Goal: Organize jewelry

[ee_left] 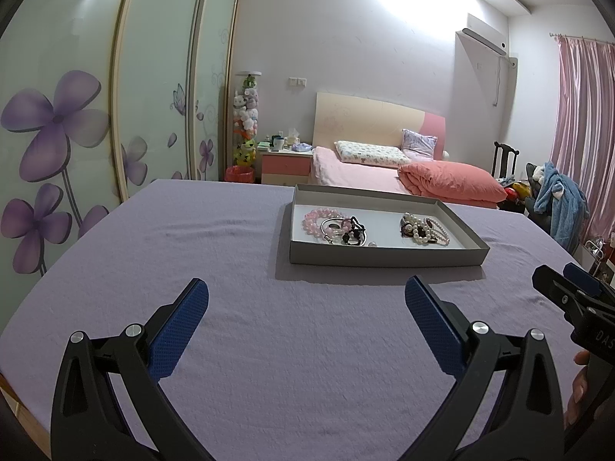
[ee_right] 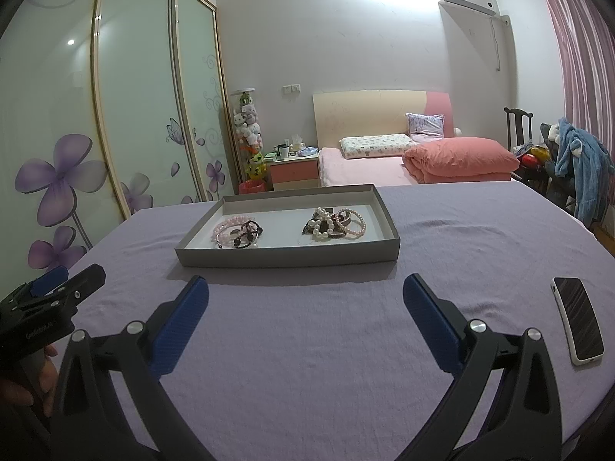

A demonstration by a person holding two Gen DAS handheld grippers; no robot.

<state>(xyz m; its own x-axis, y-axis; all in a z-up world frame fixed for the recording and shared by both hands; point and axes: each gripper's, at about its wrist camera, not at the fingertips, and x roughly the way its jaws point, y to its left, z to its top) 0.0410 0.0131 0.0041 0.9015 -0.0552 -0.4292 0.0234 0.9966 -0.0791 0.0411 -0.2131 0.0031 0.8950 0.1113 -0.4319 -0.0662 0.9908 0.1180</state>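
Your left gripper point(ee_left: 305, 320) and right gripper point(ee_right: 305, 319): both spread apart, holding nothing. Jewelry tray point(ee_left: 384, 259): at your 12 o'clock, apart from both.

A tray point(ee_right: 292, 258) sits on the table point(ee_right: 307, 345); one heap of bracelets point(ee_right: 237, 233) lies in its left half, a second heap point(ee_right: 333, 224) in its right, well apart; a phone point(ee_right: 578, 319) lies on the table to the right, nearer than the tray; a bed point(ee_right: 384, 161) stands behind.
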